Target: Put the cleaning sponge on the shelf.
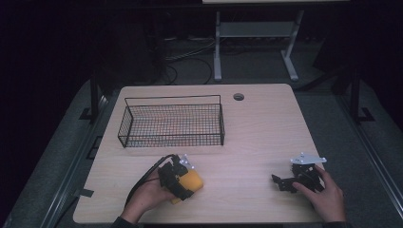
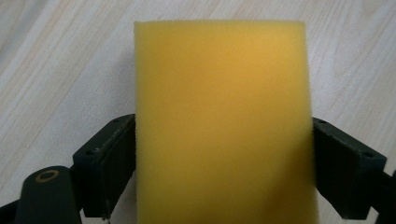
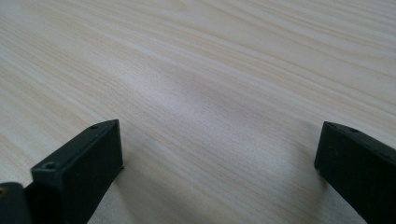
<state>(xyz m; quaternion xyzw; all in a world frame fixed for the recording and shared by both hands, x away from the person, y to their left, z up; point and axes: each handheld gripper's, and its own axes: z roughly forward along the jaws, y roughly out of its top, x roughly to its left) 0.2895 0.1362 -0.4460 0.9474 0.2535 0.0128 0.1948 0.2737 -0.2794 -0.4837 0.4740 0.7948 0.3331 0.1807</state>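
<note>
Left gripper (image 1: 183,183) clamped on yellow sponge (image 2: 223,121) at table's (image 1: 256,128) near edge; right gripper (image 1: 285,183) idle, jaws apart, over bare wood. Likely grasp step; next: lift, carry to basket (image 1: 172,124) beyond

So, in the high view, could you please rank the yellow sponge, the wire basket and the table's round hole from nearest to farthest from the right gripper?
1. Yellow sponge: left of the right gripper, between the left gripper's jaws.
2. Round hole: far edge.
3. Wire basket: far left; close to the hole's rank.
</note>
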